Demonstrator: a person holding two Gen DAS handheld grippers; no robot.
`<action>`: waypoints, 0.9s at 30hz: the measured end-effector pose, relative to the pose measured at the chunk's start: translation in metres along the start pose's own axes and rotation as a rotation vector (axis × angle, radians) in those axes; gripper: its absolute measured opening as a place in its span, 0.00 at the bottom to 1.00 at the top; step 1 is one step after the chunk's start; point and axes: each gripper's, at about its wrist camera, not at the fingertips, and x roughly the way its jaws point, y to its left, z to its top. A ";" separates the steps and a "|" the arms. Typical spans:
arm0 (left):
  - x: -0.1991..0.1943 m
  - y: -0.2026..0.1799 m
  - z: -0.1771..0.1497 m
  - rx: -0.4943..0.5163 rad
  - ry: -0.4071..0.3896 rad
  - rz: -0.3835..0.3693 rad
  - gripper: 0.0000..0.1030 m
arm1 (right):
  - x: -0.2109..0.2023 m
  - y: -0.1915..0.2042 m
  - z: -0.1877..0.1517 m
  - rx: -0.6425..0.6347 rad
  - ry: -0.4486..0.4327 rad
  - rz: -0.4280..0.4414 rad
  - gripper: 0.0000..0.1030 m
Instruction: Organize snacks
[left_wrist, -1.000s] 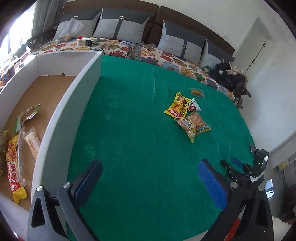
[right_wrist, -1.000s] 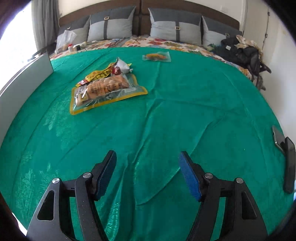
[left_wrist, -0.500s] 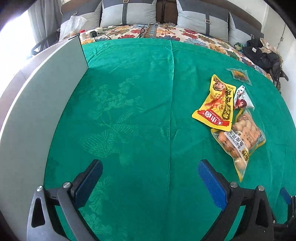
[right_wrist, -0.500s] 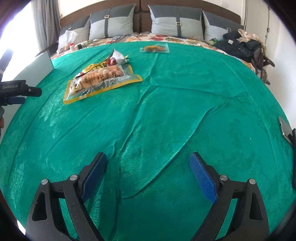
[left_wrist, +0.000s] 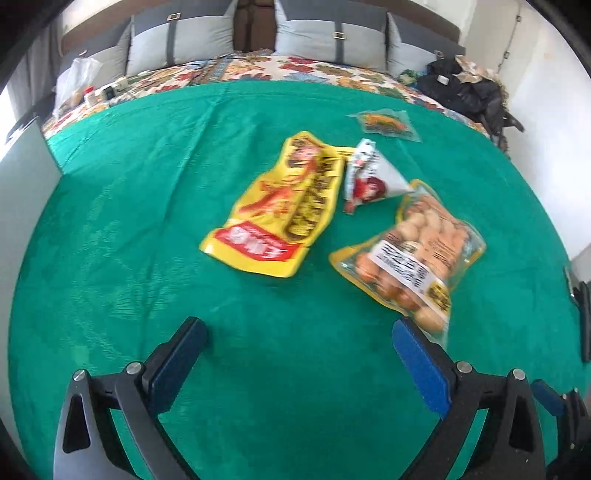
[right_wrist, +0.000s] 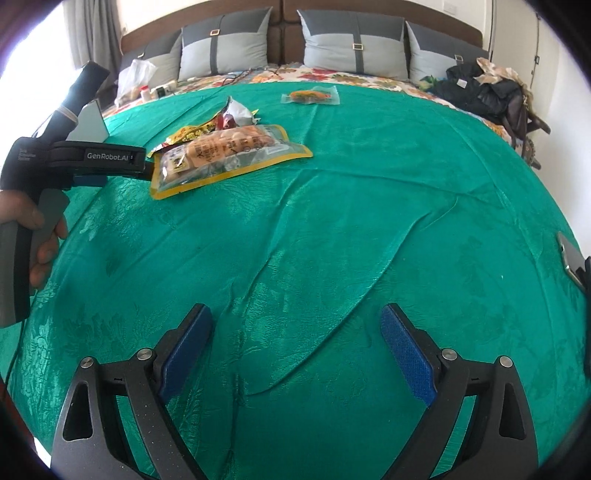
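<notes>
While your left gripper (left_wrist: 297, 345) hangs open over the green bed cover (left_wrist: 147, 221), nothing sits between its pads. Yellow snack pouch (left_wrist: 280, 206) lies just ahead; clear sausage pack (left_wrist: 410, 254) touches its right finger. Right gripper (right_wrist: 295, 332) gapes wide, empty.

L gripper (left_wrist: 299, 354) jaws wide, empty, over green cloth (left_wrist: 129, 221); yellow snack pouch (left_wrist: 284, 206), sausage pack (left_wrist: 410, 258) just ahead.

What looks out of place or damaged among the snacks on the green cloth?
Nothing looks spilled or torn. The small clear packet lies apart from the other three, farther back. The white pouch overlaps the yellow bag and touches the egg pack.
</notes>
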 end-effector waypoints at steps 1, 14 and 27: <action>0.001 -0.016 0.000 0.043 0.013 -0.072 0.97 | 0.000 0.000 0.000 0.000 0.000 0.000 0.93; 0.003 0.027 0.070 0.099 0.146 -0.024 0.97 | 0.000 0.000 0.000 0.000 0.000 0.000 0.93; 0.051 0.020 0.096 0.200 0.144 0.091 0.67 | 0.000 0.000 -0.001 -0.001 0.000 0.000 0.93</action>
